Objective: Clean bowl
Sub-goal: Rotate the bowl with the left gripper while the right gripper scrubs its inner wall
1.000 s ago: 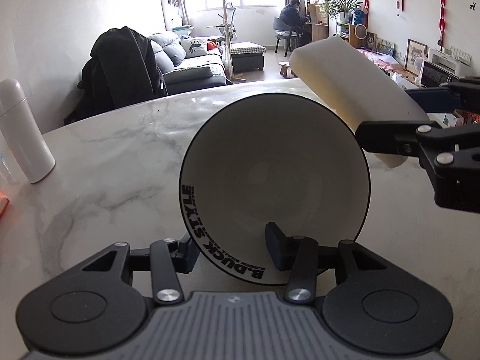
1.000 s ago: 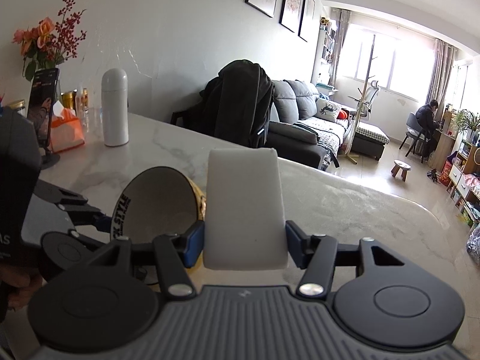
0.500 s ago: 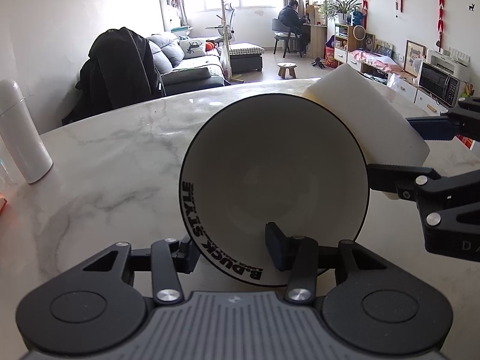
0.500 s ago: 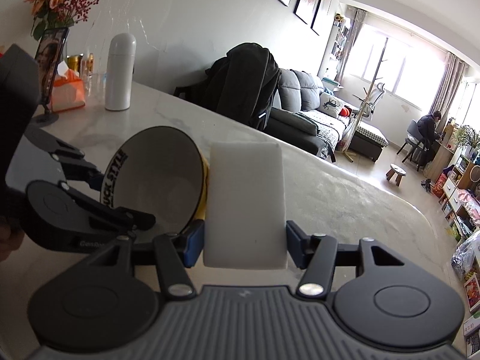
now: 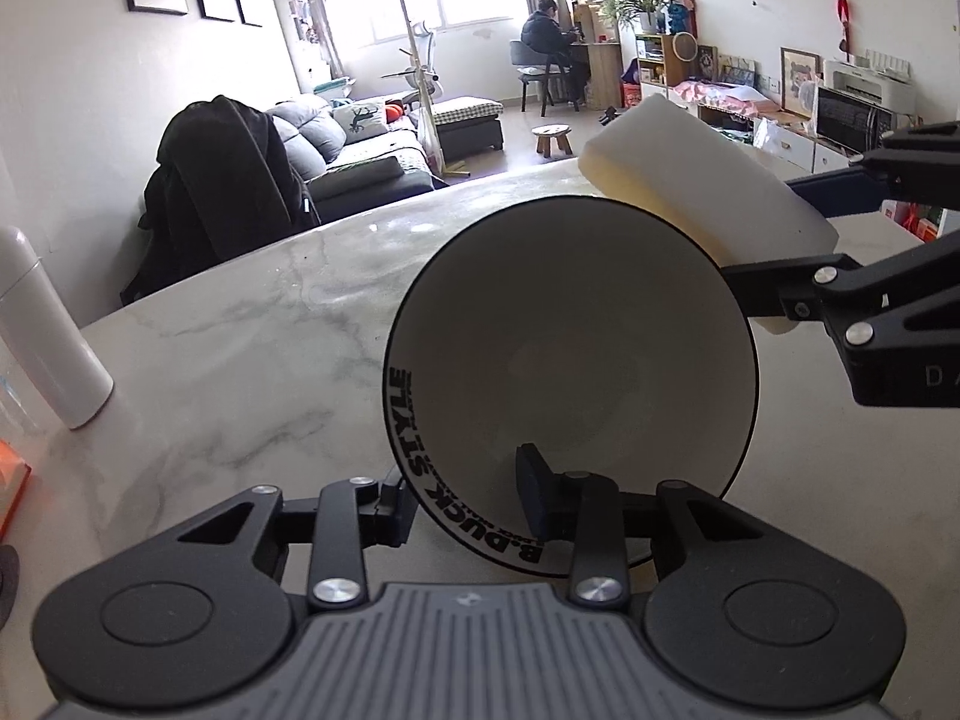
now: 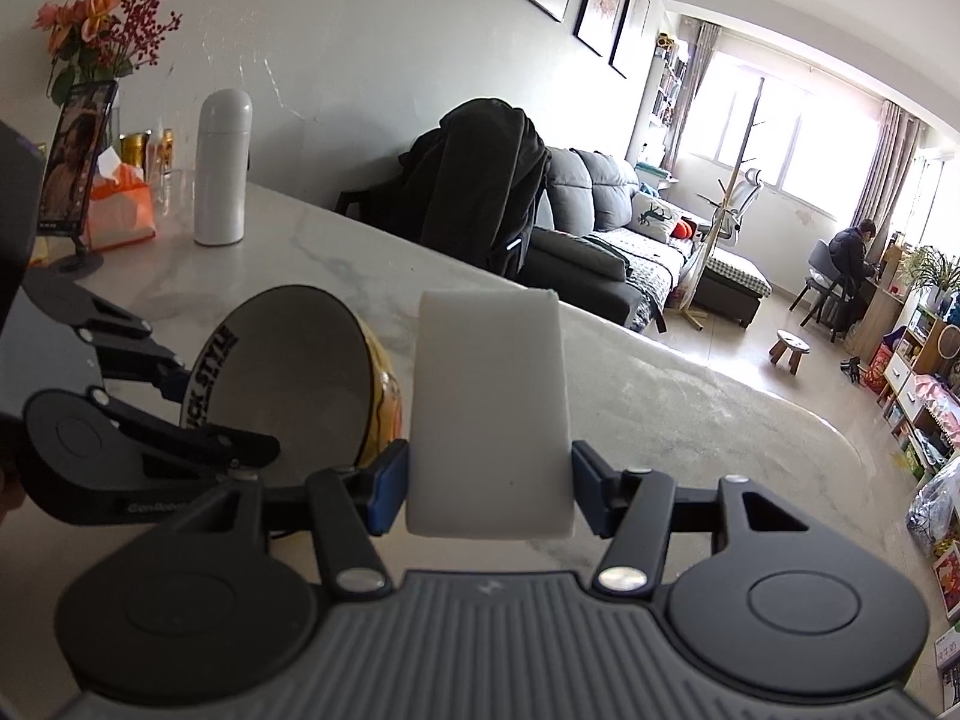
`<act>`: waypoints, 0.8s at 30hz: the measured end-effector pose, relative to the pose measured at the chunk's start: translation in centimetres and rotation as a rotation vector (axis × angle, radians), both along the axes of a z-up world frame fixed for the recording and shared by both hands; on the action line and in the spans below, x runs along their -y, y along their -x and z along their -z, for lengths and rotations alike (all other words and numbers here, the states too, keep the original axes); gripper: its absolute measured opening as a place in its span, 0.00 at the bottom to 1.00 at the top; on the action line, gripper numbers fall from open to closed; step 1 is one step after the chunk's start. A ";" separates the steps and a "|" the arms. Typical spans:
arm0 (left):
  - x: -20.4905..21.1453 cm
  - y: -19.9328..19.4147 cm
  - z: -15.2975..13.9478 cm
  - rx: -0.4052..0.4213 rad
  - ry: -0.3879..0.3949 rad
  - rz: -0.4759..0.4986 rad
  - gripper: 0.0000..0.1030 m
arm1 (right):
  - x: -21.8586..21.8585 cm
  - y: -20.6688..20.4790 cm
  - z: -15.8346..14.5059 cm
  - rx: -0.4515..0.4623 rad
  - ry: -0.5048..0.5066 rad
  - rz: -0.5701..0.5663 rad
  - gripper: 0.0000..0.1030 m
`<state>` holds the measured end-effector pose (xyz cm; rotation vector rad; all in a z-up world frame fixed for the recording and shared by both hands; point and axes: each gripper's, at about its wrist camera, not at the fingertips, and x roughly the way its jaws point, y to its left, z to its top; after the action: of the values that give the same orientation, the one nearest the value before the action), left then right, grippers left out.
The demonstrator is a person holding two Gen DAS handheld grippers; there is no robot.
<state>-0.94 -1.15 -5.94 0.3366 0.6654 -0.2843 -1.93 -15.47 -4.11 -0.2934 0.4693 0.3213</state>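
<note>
A white bowl [image 5: 570, 360] with a black lettered rim and a yellow outside [image 6: 384, 414] is tilted on its side, its mouth facing the left wrist camera. My left gripper [image 5: 465, 495] has the bowl's lower rim between its pads, one finger inside and one outside, and its jaws are closing on it. My right gripper [image 6: 487, 489] is shut on a white block sponge [image 6: 489, 414]. In the left wrist view the sponge [image 5: 702, 192] sits just behind the bowl's upper right rim; whether they touch I cannot tell.
The marble table [image 5: 240, 360] runs far and left. A white flask [image 6: 222, 174], an orange tissue box [image 6: 120, 210] and a phone on a stand [image 6: 72, 162] stand at its left end. A chair draped with a black coat [image 5: 222, 180] stands beyond the far edge.
The sponge dipped behind the bowl's right rim half a second ago and has come back up. The bowl stayed in my left gripper, rolled slightly.
</note>
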 end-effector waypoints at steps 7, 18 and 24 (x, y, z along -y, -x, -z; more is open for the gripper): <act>-0.8 -0.4 0.2 -0.021 0.008 0.058 0.35 | -0.3 -0.3 0.1 0.003 -0.003 -0.005 0.58; -1.4 -1.4 0.4 -0.049 -0.010 0.084 0.46 | -1.3 -0.9 0.3 0.037 0.065 -0.066 0.58; -1.1 -1.5 0.5 -0.034 -0.039 0.088 0.45 | -1.4 -2.1 0.6 0.058 0.073 -0.088 0.58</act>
<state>0.53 -0.02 -6.44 0.3996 0.6910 -0.3615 0.17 -14.10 -4.75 -0.3946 0.4125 0.3811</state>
